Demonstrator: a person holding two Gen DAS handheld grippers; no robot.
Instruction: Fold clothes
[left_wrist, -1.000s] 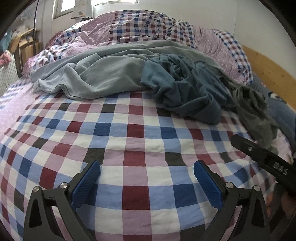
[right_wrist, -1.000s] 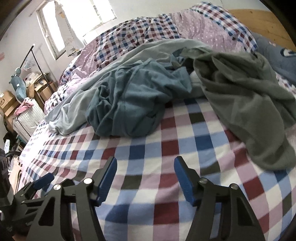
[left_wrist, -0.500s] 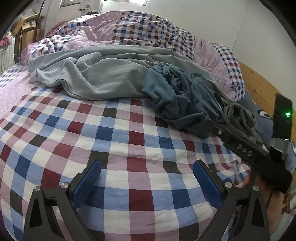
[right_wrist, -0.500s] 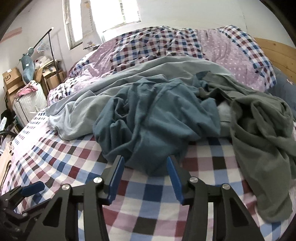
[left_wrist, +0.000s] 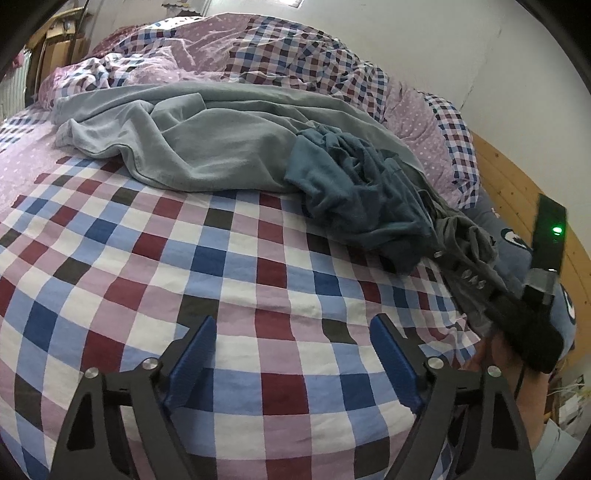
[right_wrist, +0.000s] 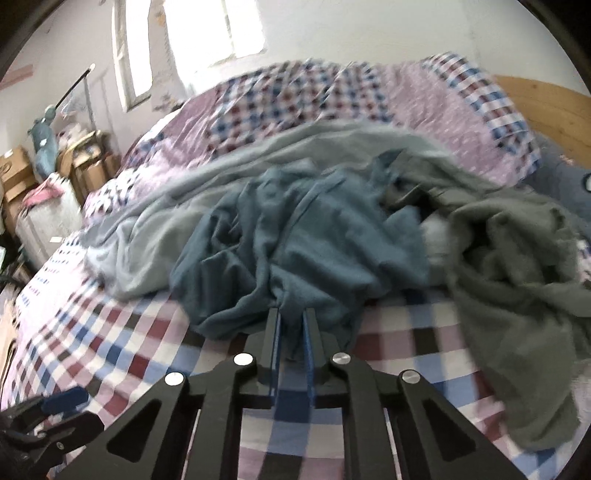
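- Checked bedspread (left_wrist: 229, 266), laundry heaped at far side.
- Right gripper (right_wrist: 291, 325) has just been closing; jaws now pinch near hem of teal garment (right_wrist: 295, 236), directly ahead.
- Left gripper (left_wrist: 291, 354) jaws apart, empty, well short of pile; right hand nearer.

Teal garment (right_wrist: 295, 240), pale-blue blanket (left_wrist: 207, 147), olive garment (right_wrist: 517, 295), chk'd sheet (left_wrist: 147, 258).
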